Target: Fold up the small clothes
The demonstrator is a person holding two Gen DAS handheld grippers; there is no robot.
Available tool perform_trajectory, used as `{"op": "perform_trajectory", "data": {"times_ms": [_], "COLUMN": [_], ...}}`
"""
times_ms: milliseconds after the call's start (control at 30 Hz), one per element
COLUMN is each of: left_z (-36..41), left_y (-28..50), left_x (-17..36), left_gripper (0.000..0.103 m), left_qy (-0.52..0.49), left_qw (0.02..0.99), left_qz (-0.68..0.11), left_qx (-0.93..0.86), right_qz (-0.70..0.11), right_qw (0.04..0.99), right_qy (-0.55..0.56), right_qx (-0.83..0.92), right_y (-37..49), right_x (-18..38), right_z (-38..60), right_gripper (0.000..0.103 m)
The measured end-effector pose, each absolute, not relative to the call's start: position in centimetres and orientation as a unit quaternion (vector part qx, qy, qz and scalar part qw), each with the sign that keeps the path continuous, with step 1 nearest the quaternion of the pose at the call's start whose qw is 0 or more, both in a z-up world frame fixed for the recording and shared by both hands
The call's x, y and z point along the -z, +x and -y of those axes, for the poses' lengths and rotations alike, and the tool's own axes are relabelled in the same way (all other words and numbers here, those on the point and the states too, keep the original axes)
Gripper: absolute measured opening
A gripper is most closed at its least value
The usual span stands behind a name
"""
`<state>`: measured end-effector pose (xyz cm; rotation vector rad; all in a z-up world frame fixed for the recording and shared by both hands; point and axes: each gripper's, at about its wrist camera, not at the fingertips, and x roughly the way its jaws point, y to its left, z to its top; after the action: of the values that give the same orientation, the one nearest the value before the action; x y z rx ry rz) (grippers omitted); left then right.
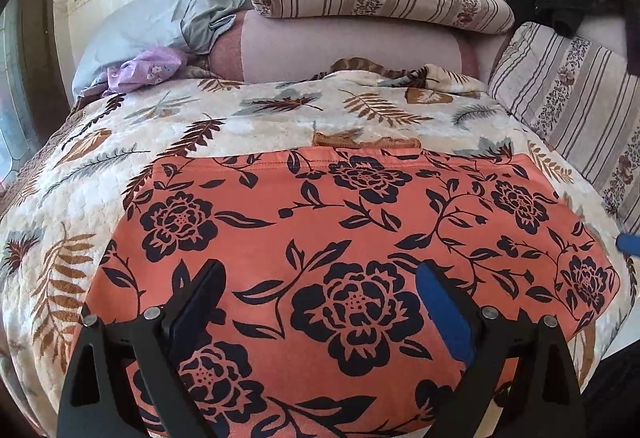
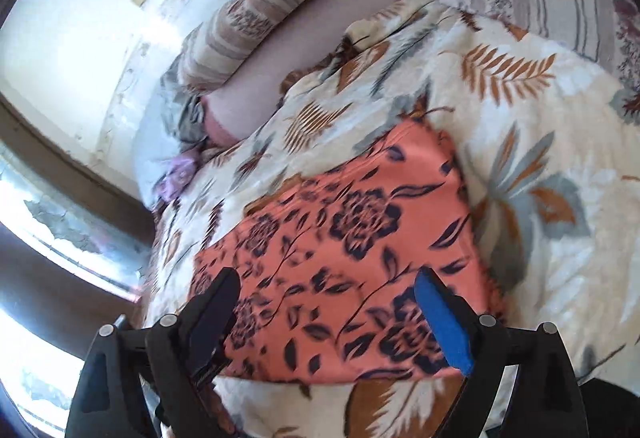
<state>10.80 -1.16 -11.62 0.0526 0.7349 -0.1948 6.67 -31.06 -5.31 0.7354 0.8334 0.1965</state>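
Garment (image 1: 340, 238) runs off frame; both grippers (image 1: 320, 290) (image 2: 328, 298) gape empty.

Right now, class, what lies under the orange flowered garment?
The orange flowered garment lies flat on a cream leaf-print quilt, which shows around its far and side edges. Whatever is beneath its middle, or under the quilt itself, is covered.

Both tools look the same. The left gripper (image 1: 320, 302) has two black plastic fingers (image 1: 200, 302), each with a flat blue pad inside, and round silver screws at the joints. The right gripper (image 2: 326, 312) has identical black fingers (image 2: 212, 314) and blue pads.
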Motion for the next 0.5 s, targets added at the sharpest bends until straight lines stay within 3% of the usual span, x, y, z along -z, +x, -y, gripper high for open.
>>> {"op": "perform_trajectory", "data": {"times_ms": [133,367,500], "left_z": [1.2,-0.6,0.2], "left_y": [11.1,9.4,10.6], "left_x": [12.6,10.5,12.4], "left_gripper": [0.096,0.096,0.096], "left_qy": [0.035,0.000,0.008], "left_qw": [0.913,0.937,0.913], "left_qz": [-0.394,-0.337,-0.395], "left_qx": [0.100,0.094,0.101], "right_qz": [-0.470,-0.399,-0.412], "right_qw": [0.789,0.818,0.788], "right_qy": [0.397,0.415,0.458], "right_qx": [0.002,0.000,0.012], "right_y": [6.2,1.1,-0.5], "right_x": [11.8,8.8,11.6], "right_z": [32.8,32.7,33.1], "right_gripper": [0.088,0.090,0.090]}}
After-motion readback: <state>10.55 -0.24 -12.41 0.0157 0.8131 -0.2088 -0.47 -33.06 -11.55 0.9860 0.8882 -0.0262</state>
